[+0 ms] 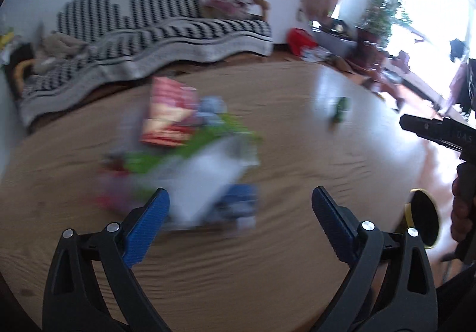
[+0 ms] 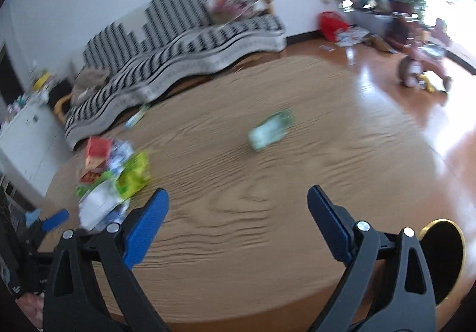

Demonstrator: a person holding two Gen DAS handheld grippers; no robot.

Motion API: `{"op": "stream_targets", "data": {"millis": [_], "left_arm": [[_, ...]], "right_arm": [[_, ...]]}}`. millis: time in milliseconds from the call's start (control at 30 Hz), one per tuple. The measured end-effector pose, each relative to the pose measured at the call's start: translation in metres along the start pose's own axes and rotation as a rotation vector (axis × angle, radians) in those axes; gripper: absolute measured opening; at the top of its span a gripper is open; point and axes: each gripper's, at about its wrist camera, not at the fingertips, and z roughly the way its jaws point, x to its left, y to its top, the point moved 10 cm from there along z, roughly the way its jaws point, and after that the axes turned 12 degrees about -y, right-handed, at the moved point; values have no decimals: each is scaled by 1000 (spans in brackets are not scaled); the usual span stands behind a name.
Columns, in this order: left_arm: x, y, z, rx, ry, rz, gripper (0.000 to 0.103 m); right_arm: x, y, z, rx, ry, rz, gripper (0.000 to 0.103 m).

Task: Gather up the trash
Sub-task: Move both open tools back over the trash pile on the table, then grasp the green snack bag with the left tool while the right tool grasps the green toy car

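Both tongs — left (image 1: 240,201) and right (image 2: 238,201) — are held wide apart, with nothing in them. The trash pile (image 2: 114,180) sits near the counter's (image 2: 238,242) left edge; one green pack (image 2: 270,129) lies mid-counter — probably to be grabbed next.

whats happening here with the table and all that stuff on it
A person holds a gripper in each hand over a round wooden table. The left gripper and right gripper are both open and empty. A pile of wrappers lies on the table, with one green packet apart from it.
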Motion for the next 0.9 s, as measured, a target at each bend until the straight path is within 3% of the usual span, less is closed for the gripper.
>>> {"op": "stream_targets", "data": {"millis": [167,300,400,633,800,900], "left_arm": [[22,3,-8,3,9,57,93],[34,7,11,31,-4,75,93],[41,11,34,49,8,106,93],[45,18,75,87,33,94,93],[41,18,88,95,84,124,91],[38,17,92,98,101,153,77]], "right_arm": [[60,-13,30,86,62,-21,91],[70,-10,44,107,45,-15,91],[56,-2,54,108,4,-5,91],[-17,32,94,85,-213,41,91],[-57,40,133,144,-211,147,91],[-59,46,154,152,-215,134,91]]}}
